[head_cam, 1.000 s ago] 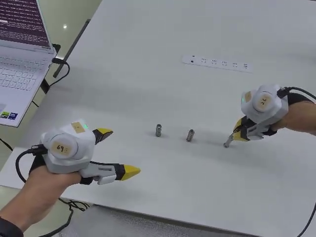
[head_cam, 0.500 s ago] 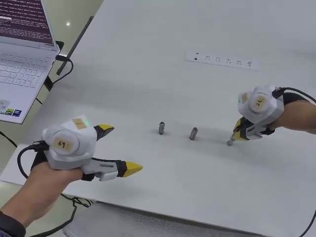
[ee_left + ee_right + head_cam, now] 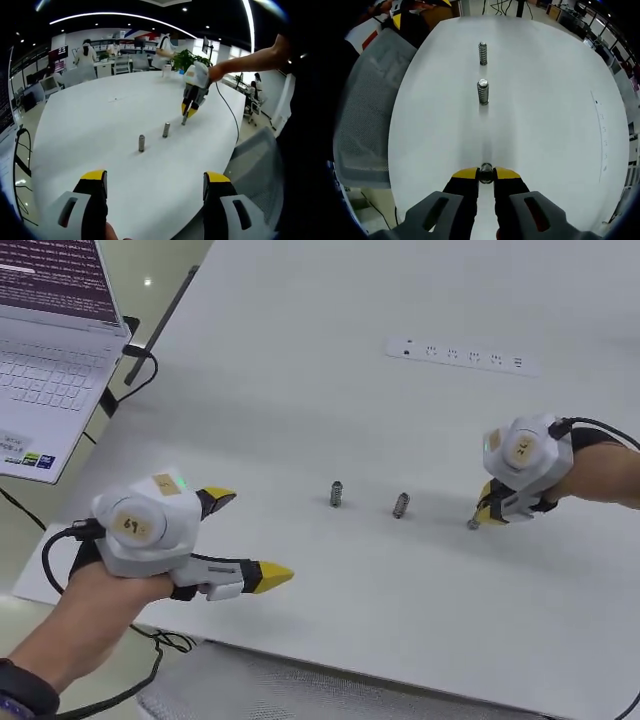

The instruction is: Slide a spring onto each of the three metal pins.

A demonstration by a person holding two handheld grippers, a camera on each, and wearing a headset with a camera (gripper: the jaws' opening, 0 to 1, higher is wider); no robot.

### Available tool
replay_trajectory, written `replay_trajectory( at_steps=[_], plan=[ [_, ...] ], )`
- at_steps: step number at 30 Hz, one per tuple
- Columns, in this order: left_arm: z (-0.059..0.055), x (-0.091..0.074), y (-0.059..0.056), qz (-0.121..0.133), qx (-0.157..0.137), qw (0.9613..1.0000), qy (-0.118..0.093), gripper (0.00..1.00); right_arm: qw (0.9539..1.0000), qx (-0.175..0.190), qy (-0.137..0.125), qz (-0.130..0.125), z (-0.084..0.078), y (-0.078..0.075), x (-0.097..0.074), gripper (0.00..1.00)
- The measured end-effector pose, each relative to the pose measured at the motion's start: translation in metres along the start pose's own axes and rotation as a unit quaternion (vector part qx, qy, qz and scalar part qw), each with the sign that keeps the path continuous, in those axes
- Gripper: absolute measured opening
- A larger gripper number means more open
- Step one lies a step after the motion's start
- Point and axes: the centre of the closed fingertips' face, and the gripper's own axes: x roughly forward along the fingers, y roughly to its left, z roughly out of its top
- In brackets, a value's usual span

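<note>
1. The right tongs (image 3: 482,514) are clamped tight on the third pin (image 3: 486,173), which is at the right end of the row on the bench (image 3: 300,390).
2. The middle pin (image 3: 401,505) and the left pin (image 3: 336,494) stand upright, each wearing a spring.
3. The left tongs (image 3: 250,537) gape wide and hold nothing.

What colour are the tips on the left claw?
Bright yellow tips on the left claw, clearest in the head view.
</note>
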Motion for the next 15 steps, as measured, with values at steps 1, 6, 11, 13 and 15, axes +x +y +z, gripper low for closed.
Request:
replay_trajectory(
  at_steps=[1, 6, 11, 13, 15],
  plan=[
    [-0.0001, -0.0001, 0.0000, 0.000, 0.000, 1.0000, 0.000, 0.75, 1.0000, 0.000, 0.001, 0.001, -0.0002, 0.0003, 0.0010, 0.09],
    [-0.0003, -0.0014, 0.0003, 0.002, -0.002, 1.0000, 0.000, 0.75, 1.0000, -0.002, 0.004, 0.002, -0.0014, 0.0006, 0.0052, 0.09],
    [-0.0001, -0.0012, 0.0014, 0.003, -0.002, 1.0000, 0.001, 0.75, 1.0000, -0.001, 0.006, 0.004, -0.0017, 0.0012, 0.0072, 0.09],
    [0.0001, -0.0011, 0.0021, 0.003, -0.001, 1.0000, 0.001, 0.75, 1.0000, 0.000, 0.006, 0.005, -0.0018, 0.0013, 0.0077, 0.09],
    [0.0006, -0.0011, 0.0025, 0.003, -0.001, 1.0000, 0.001, 0.75, 1.0000, 0.000, 0.007, 0.004, -0.0021, 0.0007, 0.0078, 0.09]
  ],
)
